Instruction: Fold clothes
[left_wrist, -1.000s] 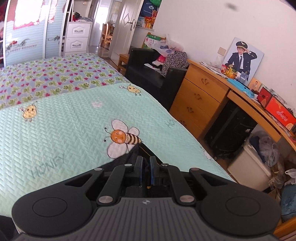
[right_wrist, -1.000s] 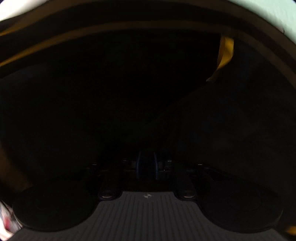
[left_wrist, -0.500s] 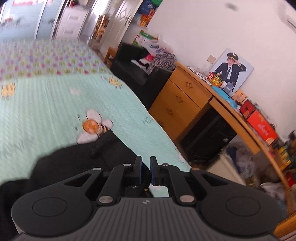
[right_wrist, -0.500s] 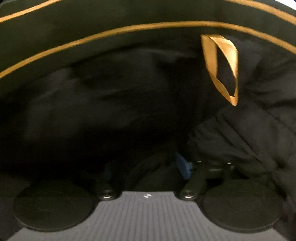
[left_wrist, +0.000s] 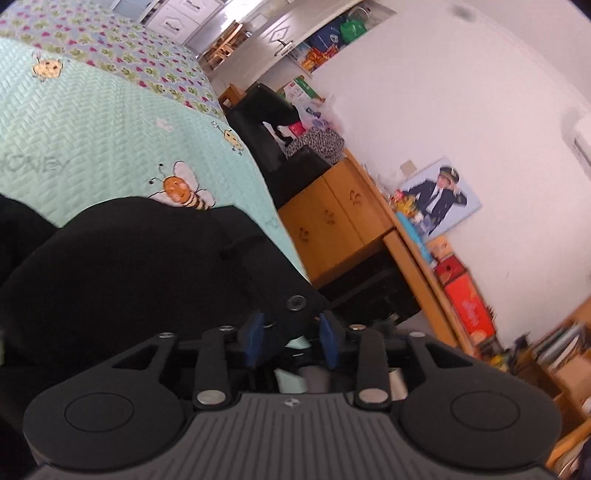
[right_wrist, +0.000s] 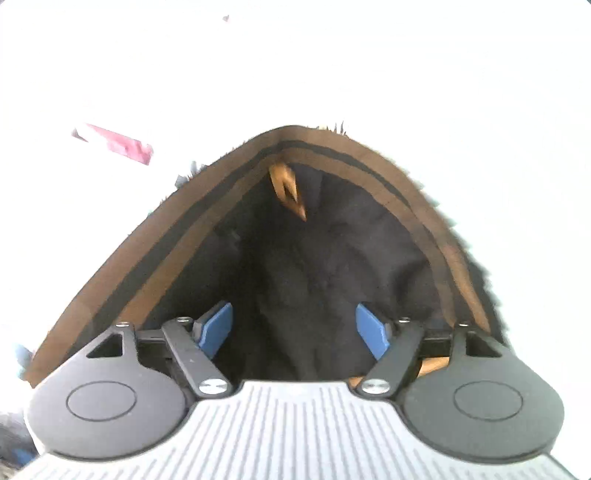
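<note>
A black garment (left_wrist: 147, 266) lies on the mint bee-print bedspread (left_wrist: 92, 122), close to the bed's right edge. My left gripper (left_wrist: 291, 339) sits low at the garment's near corner, where a metal snap (left_wrist: 296, 302) shows. Its jaws are opening, and the black corner lies between the blue pads (left_wrist: 255, 338) without being pressed. In the right wrist view the same black garment (right_wrist: 314, 266) shows a brown striped band (right_wrist: 177, 236) and an orange hanging loop (right_wrist: 288, 188). My right gripper (right_wrist: 293, 330) is opening wide, with fabric lying loose between its pads.
Right of the bed stand a black armchair (left_wrist: 273, 140) piled with clothes, a wooden dresser (left_wrist: 332, 210) and a desk with red boxes (left_wrist: 465, 299). A framed portrait (left_wrist: 439, 199) leans on the wall. Around the garment the right wrist view is washed out white.
Both grippers were shut on the black fabric and have let go. The left one sank and rolled. The right one drew back, so the garment's band now arches ahead of it.
</note>
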